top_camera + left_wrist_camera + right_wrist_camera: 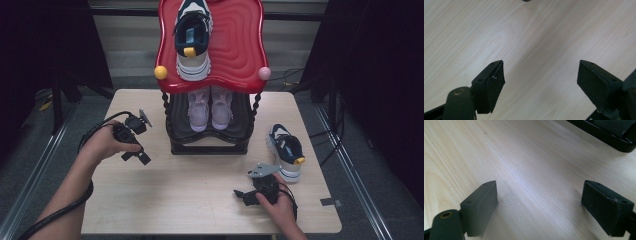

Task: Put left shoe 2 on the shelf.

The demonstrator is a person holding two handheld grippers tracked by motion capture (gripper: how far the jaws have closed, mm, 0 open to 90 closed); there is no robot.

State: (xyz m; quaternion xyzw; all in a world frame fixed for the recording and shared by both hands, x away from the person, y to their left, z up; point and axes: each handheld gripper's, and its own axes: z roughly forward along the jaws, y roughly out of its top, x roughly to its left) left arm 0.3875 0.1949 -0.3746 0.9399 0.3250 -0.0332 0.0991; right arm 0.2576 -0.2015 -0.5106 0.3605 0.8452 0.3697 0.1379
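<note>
left tongs: wide, empty, over bare tabletop, left of shoe rack | right tongs: wide, empty, low over tabletop | navy-white sneaker: on tabletop right of rack, just beside right tongs | matching sneaker: on rack's red top shelf

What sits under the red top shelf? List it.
Under the red top shelf, a pair of pale pink shoes sits on the black lower shelf, toes forward; their heels are covered.

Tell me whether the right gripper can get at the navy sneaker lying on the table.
Probably yes: the right gripper rests open on the table, and the navy sneaker lies just beyond that hand with nothing between, though the jaws point away from it.
</note>
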